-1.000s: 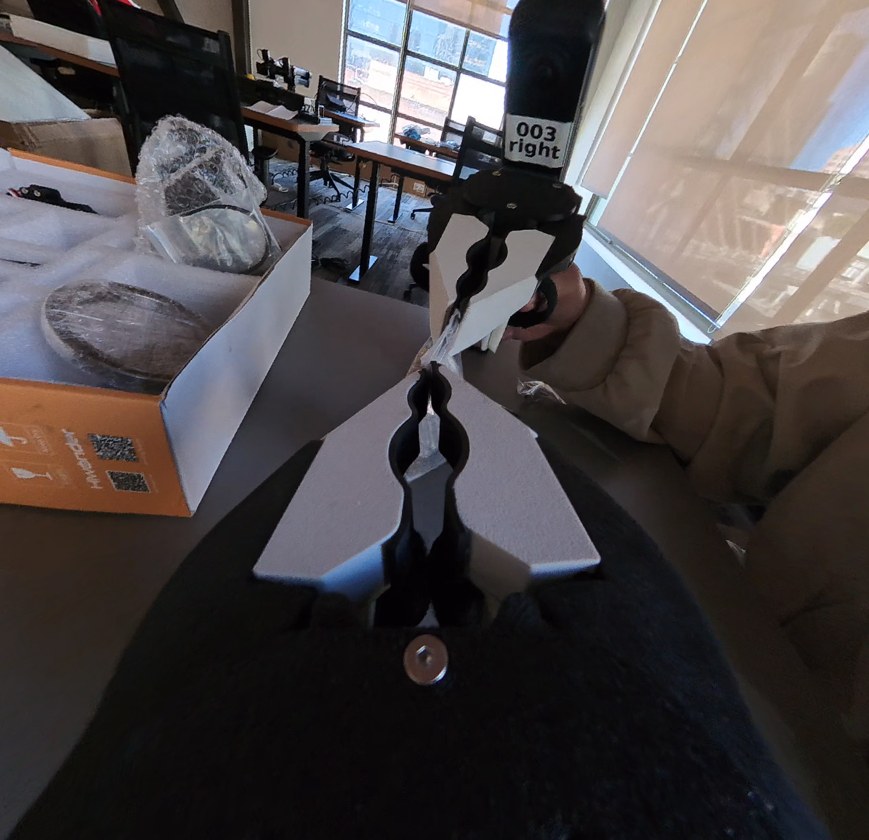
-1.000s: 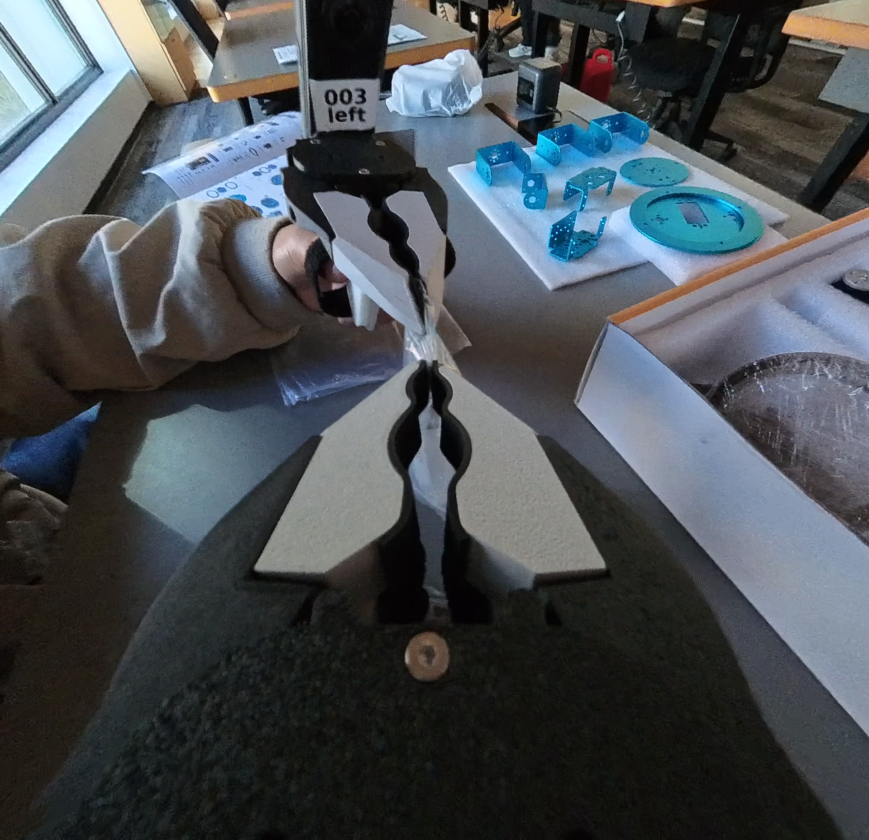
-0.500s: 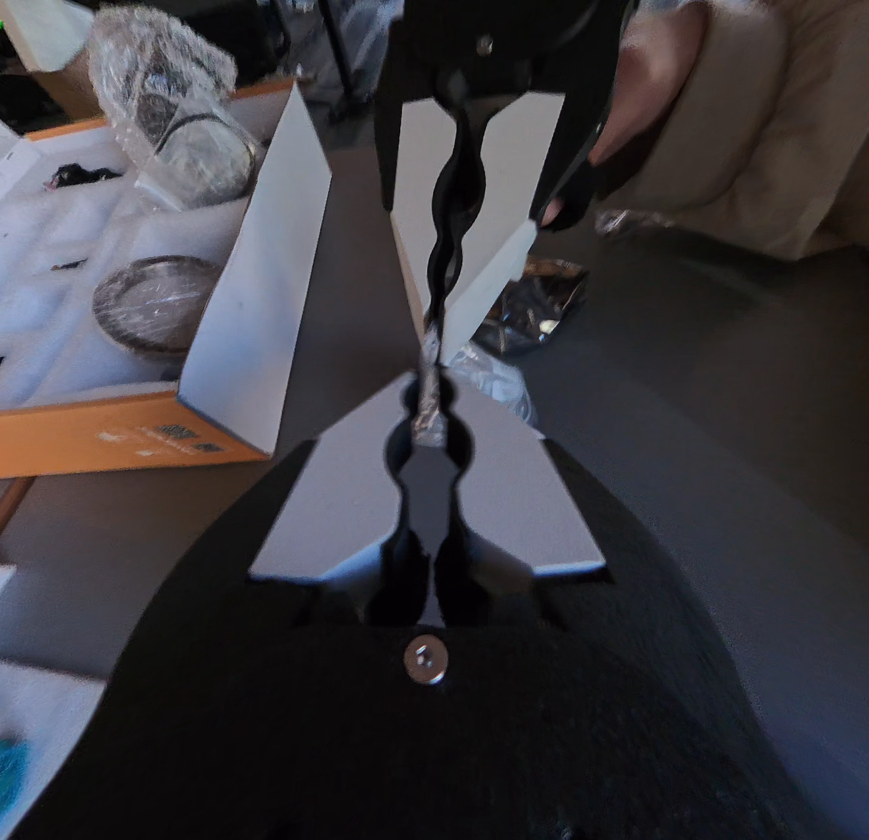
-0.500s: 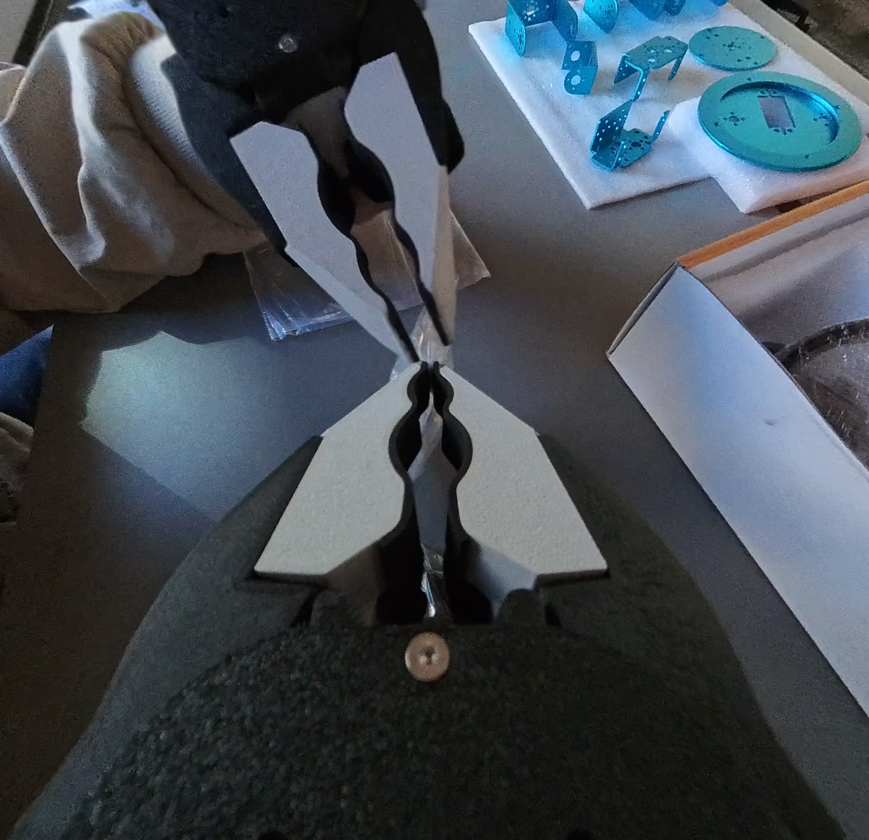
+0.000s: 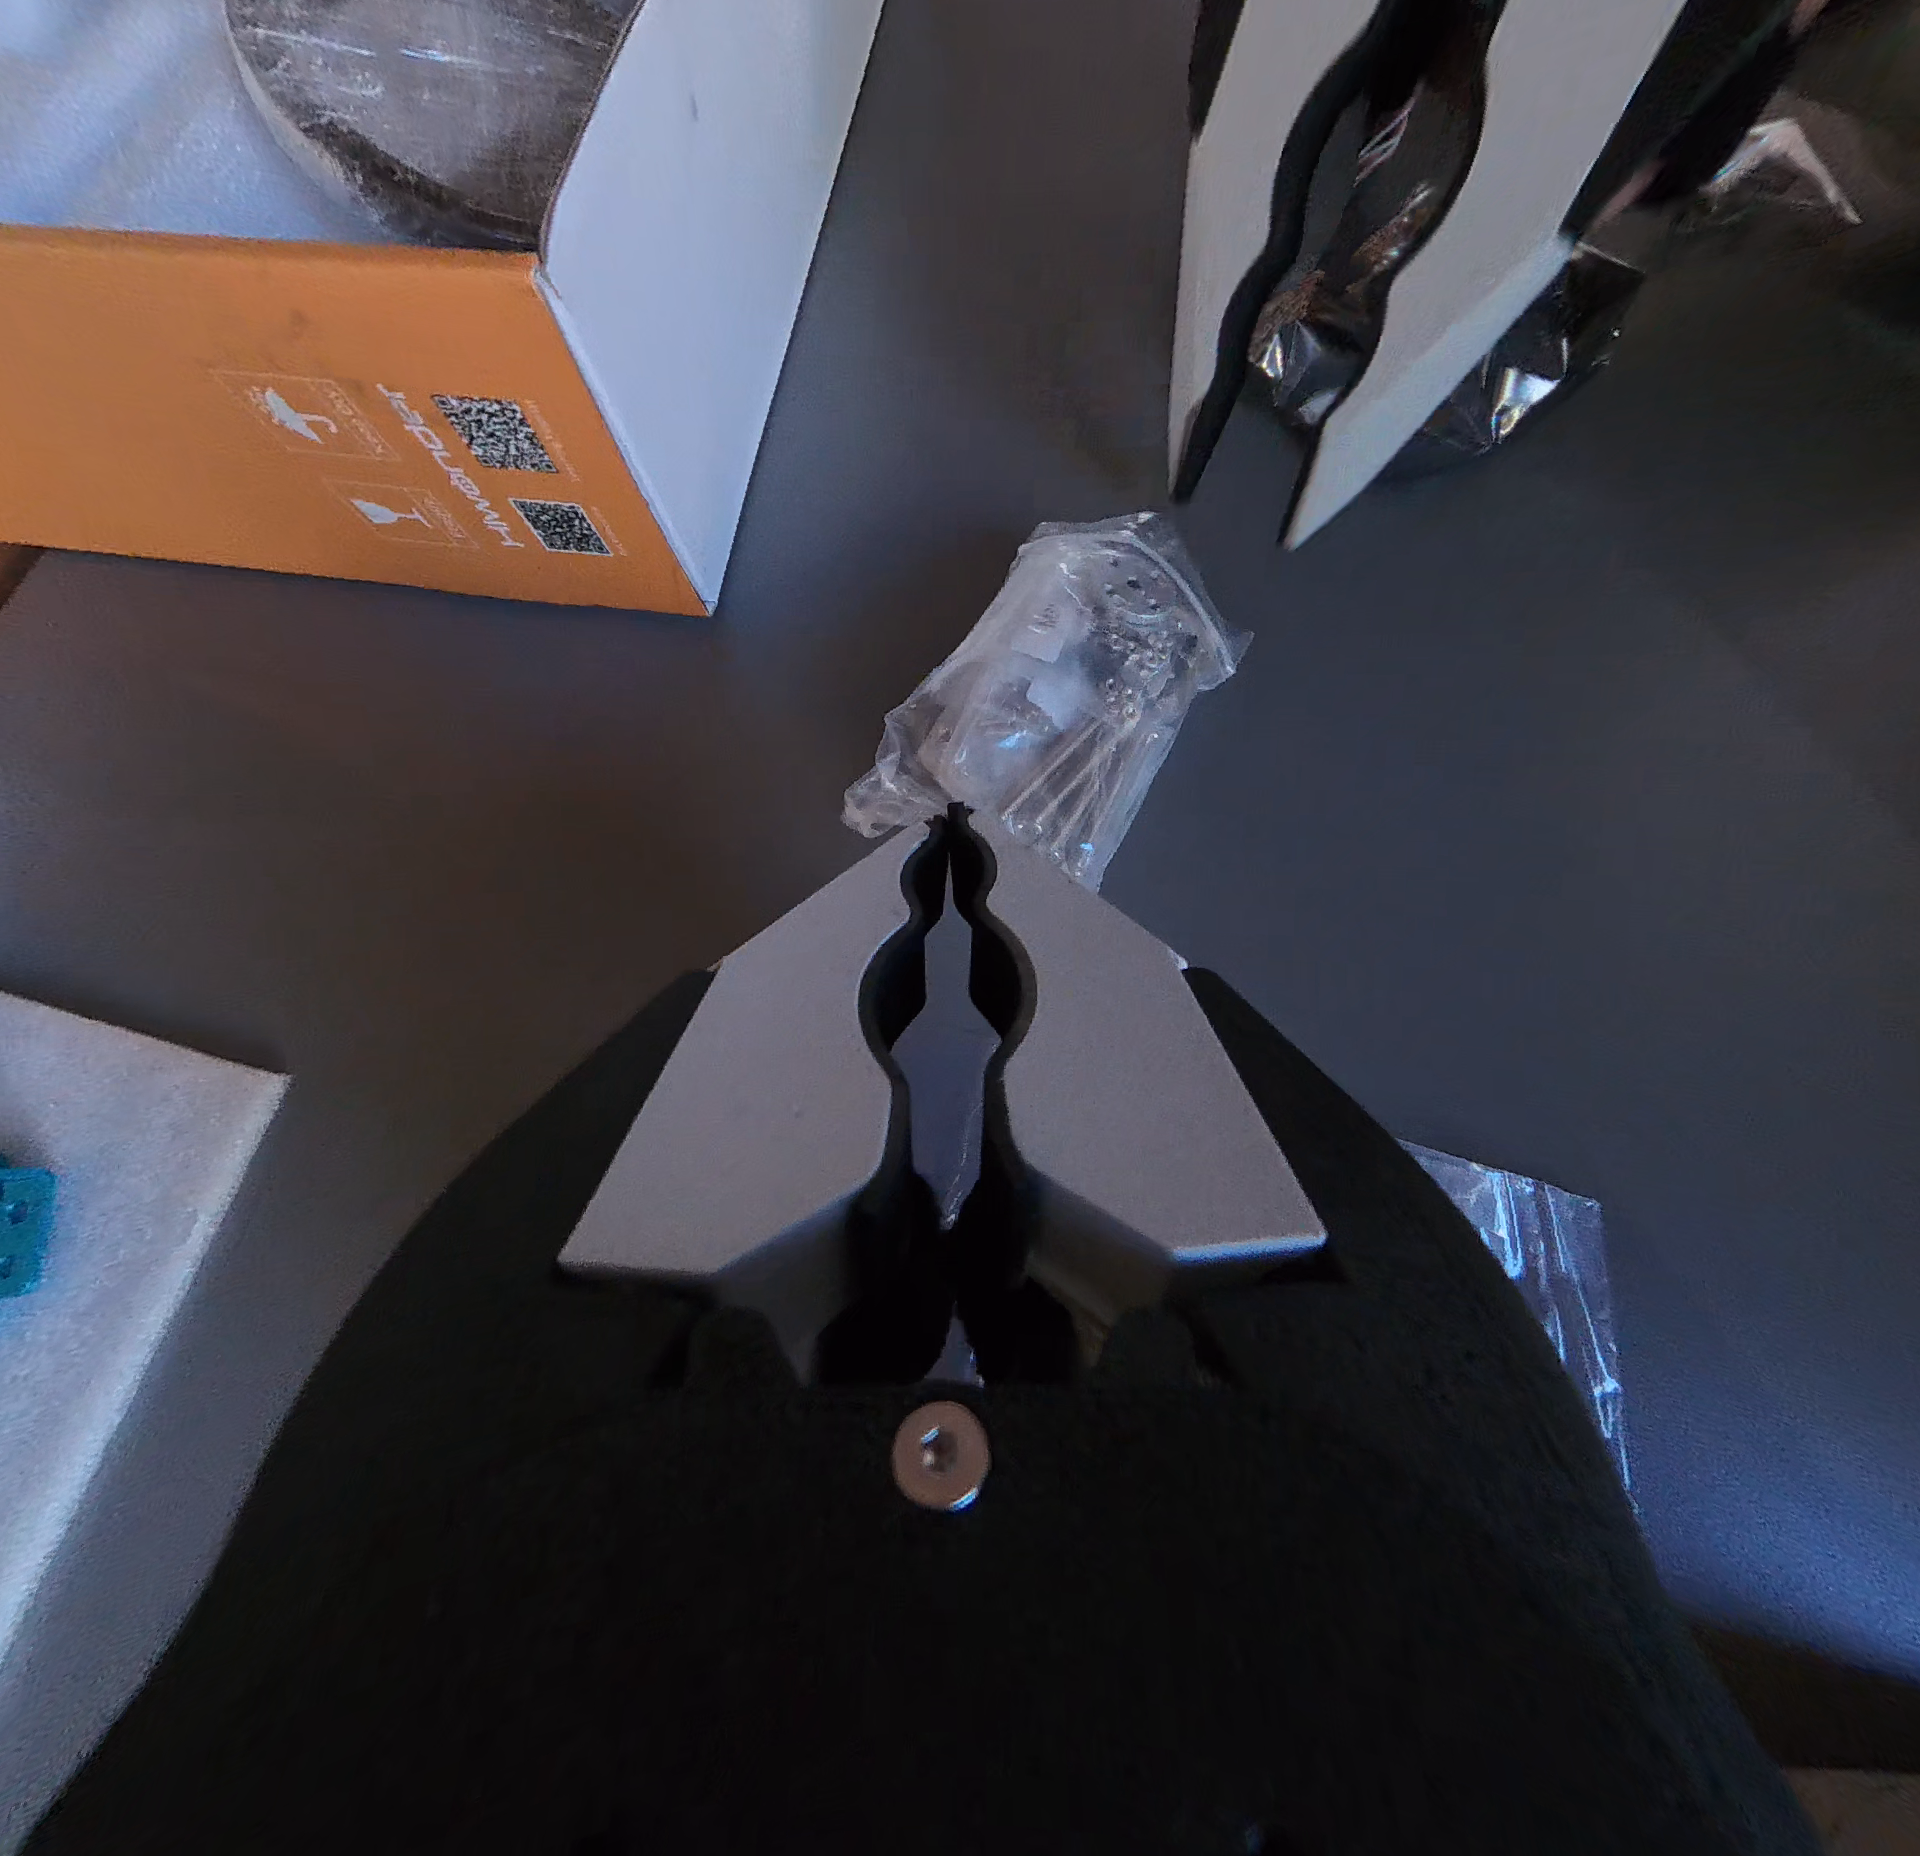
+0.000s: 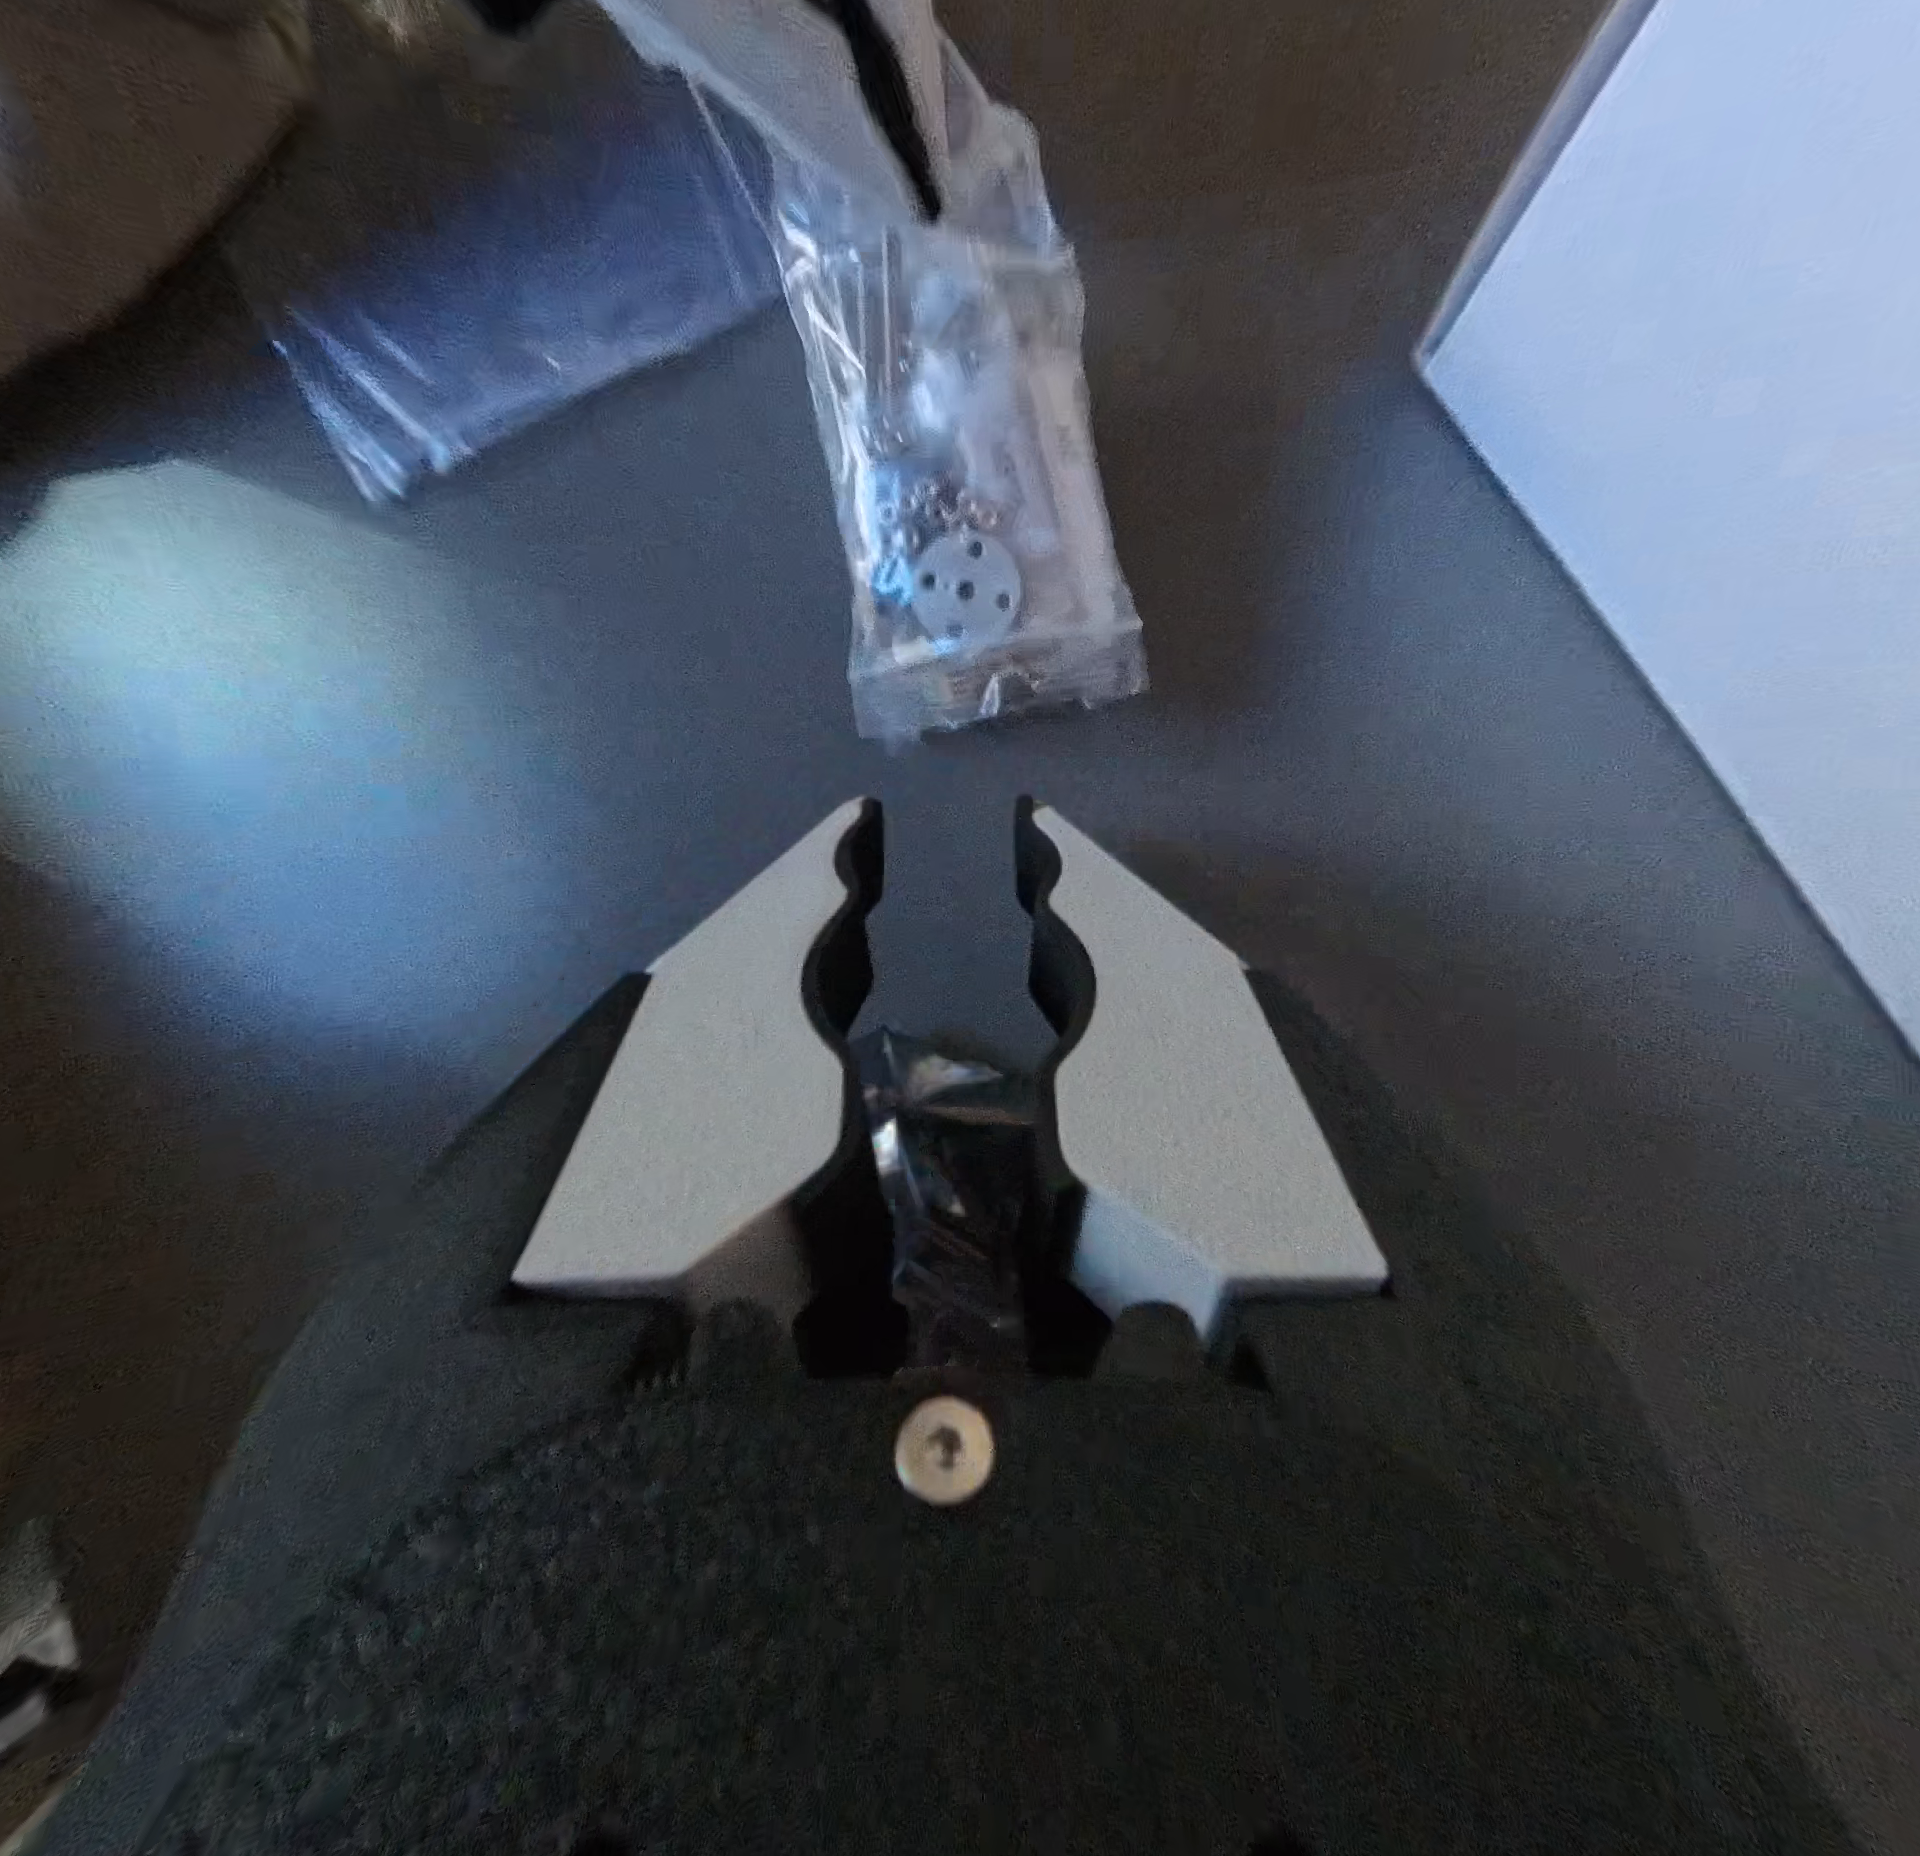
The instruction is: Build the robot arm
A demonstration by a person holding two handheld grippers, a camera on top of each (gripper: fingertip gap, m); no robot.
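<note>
On the grey table (image 5: 1558, 871), an orange-and-white box (image 5: 312, 404) lies up and to the left of the left tongs (image 5: 954, 819), whose tips are pinched together on a corner of a clear bag of small metal parts (image 5: 1060, 694). The bag hangs from them, perhaps just clear of the table. Facing it, the right tongs (image 6: 948, 819) stand apart, empty, near its lower edge. A crumpled dark foil bag (image 5: 1538, 372) lies beneath the right tongs.

orange box (image 5: 312, 424) side is showing small printed icons, two square code patches, one line of lettering | nothing else is showing readable print
</note>
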